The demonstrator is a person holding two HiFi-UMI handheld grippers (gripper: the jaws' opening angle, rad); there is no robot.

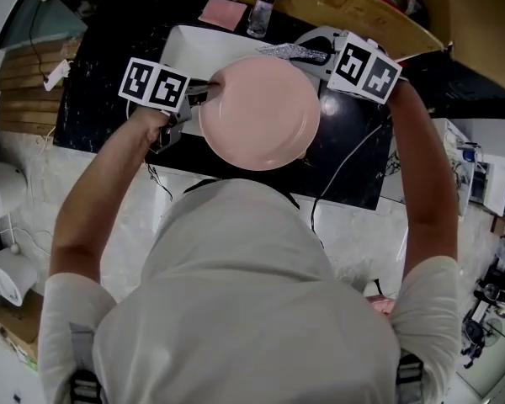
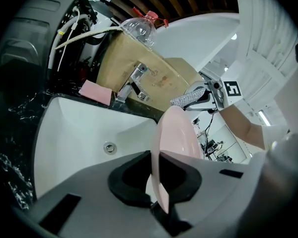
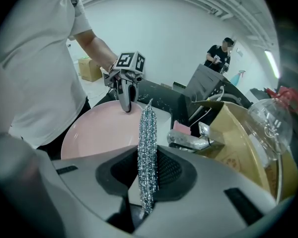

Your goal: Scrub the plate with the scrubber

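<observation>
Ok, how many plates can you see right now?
1: the pink plate, clamped at its rim by the left gripper at the white sink. More could hide beneath it.

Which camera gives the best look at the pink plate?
The head view: the round plate shows face-on from above. The left gripper view sees it nearly edge-on, clamped in the left tool. The right gripper view shows part, behind the scrubber.

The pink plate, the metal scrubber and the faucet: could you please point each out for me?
pink plate (image 1: 261, 116), head view, middle of its face.
metal scrubber (image 3: 148, 143), right gripper view, mid-length of the silvery strip.
faucet (image 2: 131, 86), left gripper view, its chrome body.
</observation>
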